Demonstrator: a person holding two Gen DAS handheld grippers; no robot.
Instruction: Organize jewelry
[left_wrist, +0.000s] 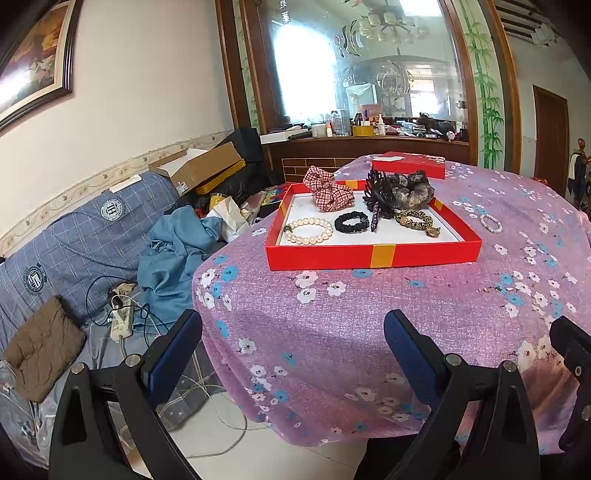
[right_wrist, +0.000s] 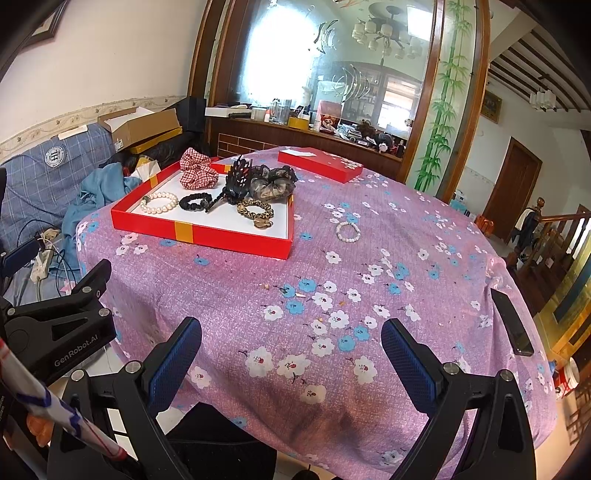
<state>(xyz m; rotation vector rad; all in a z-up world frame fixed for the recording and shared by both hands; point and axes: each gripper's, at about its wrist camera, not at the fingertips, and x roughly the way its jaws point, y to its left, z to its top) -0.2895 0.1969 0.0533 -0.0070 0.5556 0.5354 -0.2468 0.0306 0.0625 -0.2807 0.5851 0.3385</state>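
Purple flowered tablecloth (right_wrist: 280, 258) carries my red tray (left_wrist: 373, 256) holding a pearl bracelet (left_wrist: 309, 231), black scrunchie (left_wrist: 351, 222) and plaid scrunchie (left_wrist: 327, 190). Another white bracelet (right_wrist: 348, 232) lies beside it. My left gripper (left_wrist: 293, 354) and right gripper (right_wrist: 291, 354) hover spread, empty.

A matt woven tablecloth (right_wrist: 332, 295) with a printed floral pattern carries a smooth red cardboard tray (right_wrist: 229, 236) lined in white, where a lustrous pearl bracelet (right_wrist: 159, 203), a checked cloth scrunchie (right_wrist: 195, 173), a ribbed black fabric hair tie (right_wrist: 194, 202) and a glossy black plastic hair claw (right_wrist: 236, 181) lie. A second beaded white bracelet (right_wrist: 348, 232) sits on the cloth near a glossy dark phone (right_wrist: 511, 321). The left gripper (left_wrist: 291, 350) and right gripper (right_wrist: 291, 350) show matt black plastic with textured blue pads (right_wrist: 406, 362) and metal rivets, before a polished wooden mirror frame (right_wrist: 430, 110).
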